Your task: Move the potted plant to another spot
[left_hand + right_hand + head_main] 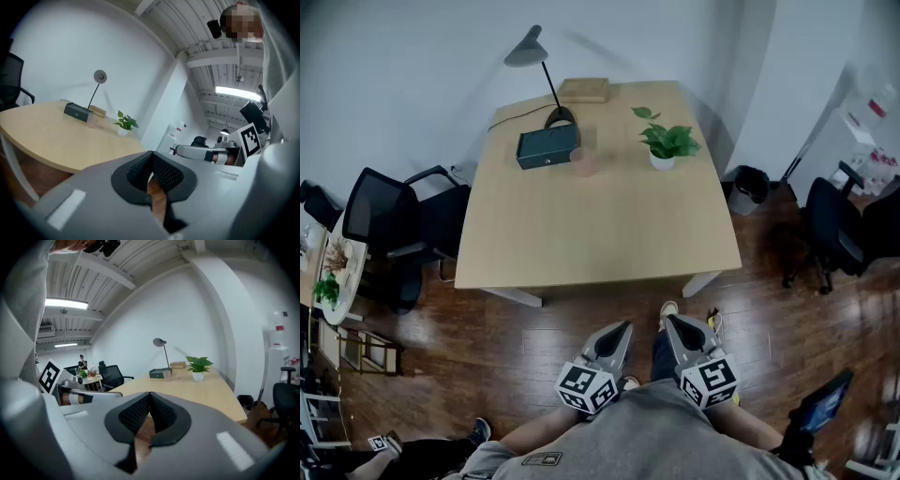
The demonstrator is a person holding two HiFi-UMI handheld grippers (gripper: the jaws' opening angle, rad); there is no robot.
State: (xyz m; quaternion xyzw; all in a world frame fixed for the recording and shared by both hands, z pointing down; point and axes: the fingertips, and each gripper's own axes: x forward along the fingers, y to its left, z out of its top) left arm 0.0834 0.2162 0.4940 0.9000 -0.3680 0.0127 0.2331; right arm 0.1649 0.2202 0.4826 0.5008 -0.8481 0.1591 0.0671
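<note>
A small green potted plant (664, 142) in a white pot stands at the far right of the wooden table (591, 220); it also shows in the left gripper view (124, 124) and the right gripper view (198, 367). Both grippers hang close to my body, well short of the table's near edge. My left gripper (622, 329) is shut with nothing between its pads (151, 165). My right gripper (670, 323) is likewise shut and empty, pads (149, 408) pressed together.
On the table's far side are a dark box (547, 146), a pinkish cup (583, 161), a grey desk lamp (538, 66) and a wooden box (583, 90). Black office chairs stand at the left (398, 225) and right (839, 234); a black bin (750, 187) sits by the right corner.
</note>
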